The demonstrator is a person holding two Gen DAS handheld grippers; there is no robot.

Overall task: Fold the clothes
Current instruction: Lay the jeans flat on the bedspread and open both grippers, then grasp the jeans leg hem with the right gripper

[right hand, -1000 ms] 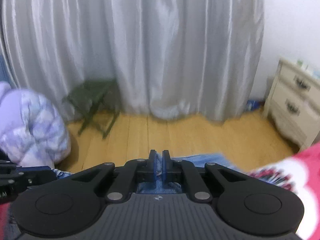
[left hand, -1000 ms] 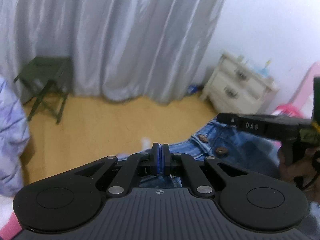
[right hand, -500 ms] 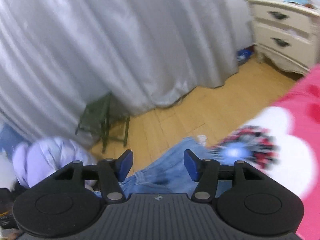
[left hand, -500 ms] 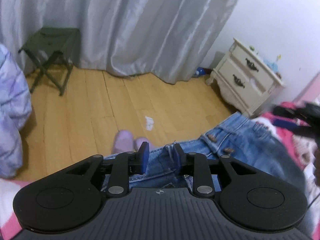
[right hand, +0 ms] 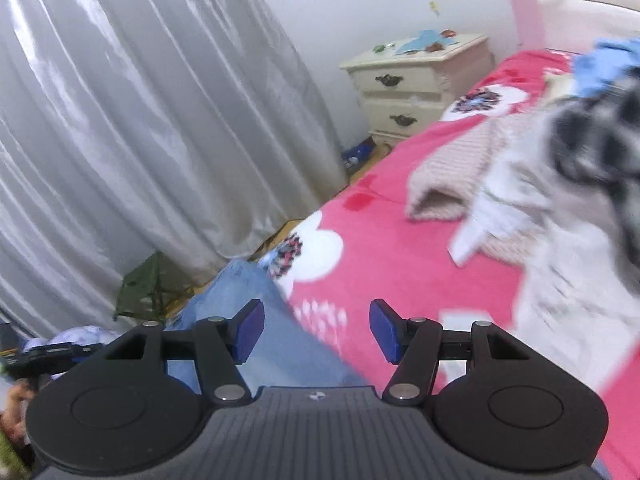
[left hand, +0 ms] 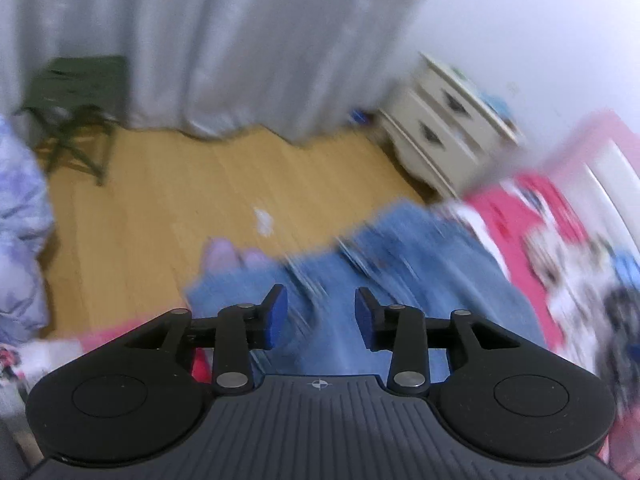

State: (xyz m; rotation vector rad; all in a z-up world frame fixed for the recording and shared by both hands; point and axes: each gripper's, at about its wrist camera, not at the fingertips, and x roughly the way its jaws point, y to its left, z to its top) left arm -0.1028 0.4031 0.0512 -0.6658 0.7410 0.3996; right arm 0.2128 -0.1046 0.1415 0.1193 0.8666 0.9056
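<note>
Blue jeans (left hand: 420, 264) lie on the pink flowered bedspread (left hand: 520, 216), their waist end reaching the bed's edge; this view is blurred. My left gripper (left hand: 320, 312) hovers above them, its jaws opening, with denim below the blue pads but nothing pressed between them. In the right wrist view the same jeans (right hand: 256, 344) lie at lower left. My right gripper (right hand: 316, 324) is open and empty over the bedspread (right hand: 400, 248), pointing toward a heap of clothes: a beige knit (right hand: 452, 168), a white and grey garment (right hand: 560, 240) and a blue one (right hand: 608, 64).
A cream nightstand (right hand: 416, 84) stands by the bed's head, grey curtains (right hand: 140, 120) behind it. On the wooden floor are a green folding stool (left hand: 76, 112), purple slippers (left hand: 236, 260) and a scrap of paper (left hand: 264, 220). A lilac quilted jacket (left hand: 20, 240) bulges at left.
Both grippers were shut on the jeans' edge and have opened and let go. The right one swung right over the bed and rolled; the left one rose and tilted.
</note>
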